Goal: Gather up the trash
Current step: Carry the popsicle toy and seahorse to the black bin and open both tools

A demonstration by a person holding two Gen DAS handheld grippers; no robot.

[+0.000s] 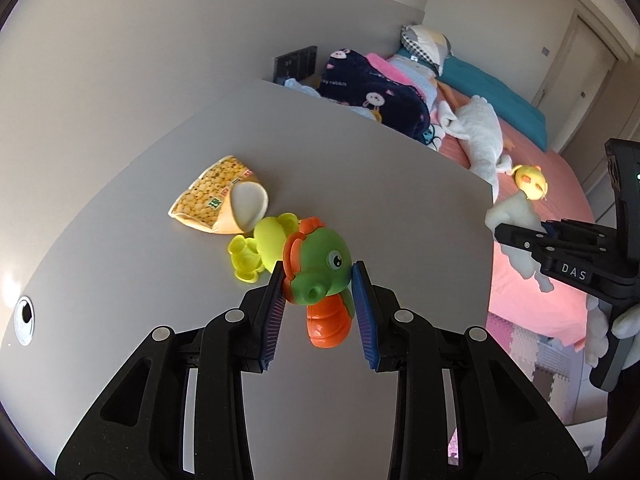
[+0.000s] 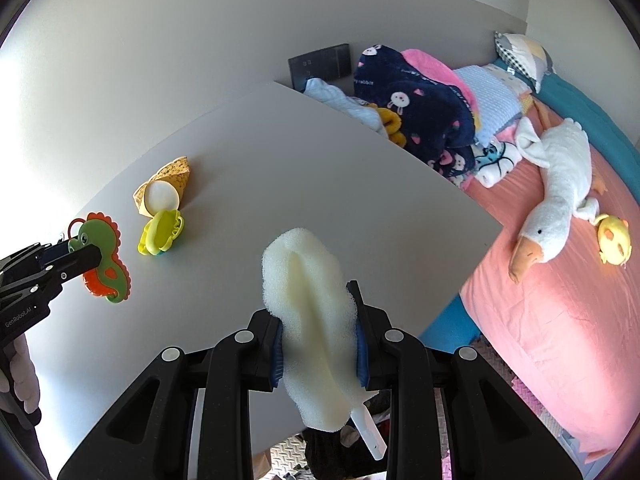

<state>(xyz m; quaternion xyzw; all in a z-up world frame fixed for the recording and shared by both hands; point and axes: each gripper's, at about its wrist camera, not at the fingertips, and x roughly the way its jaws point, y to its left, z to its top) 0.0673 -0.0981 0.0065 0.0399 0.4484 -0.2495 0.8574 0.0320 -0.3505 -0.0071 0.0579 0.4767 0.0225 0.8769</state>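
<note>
My left gripper [image 1: 318,286] is shut on a green and orange seahorse toy [image 1: 320,268], held over the grey table [image 1: 380,184]. The right wrist view shows the same toy [image 2: 106,256] in that gripper [image 2: 86,258] at the far left. My right gripper [image 2: 316,308] is shut on a white foam sponge brush [image 2: 308,300], and the brush's white handle sticks out toward the camera. The left wrist view has this gripper [image 1: 516,240] with the sponge [image 1: 516,212] beyond the table's right edge. On the table lie a crushed paper cup [image 1: 218,196] [image 2: 164,190] and a yellow-green toy [image 1: 260,250] [image 2: 162,236].
A cable hole [image 1: 24,320] sits in the table near its left edge. Right of the table is a bed with a pink sheet [image 2: 540,320], folded blankets [image 2: 420,112], a white goose plush [image 2: 560,184] and a yellow chick plush [image 2: 614,240]. Foam mats cover the floor below.
</note>
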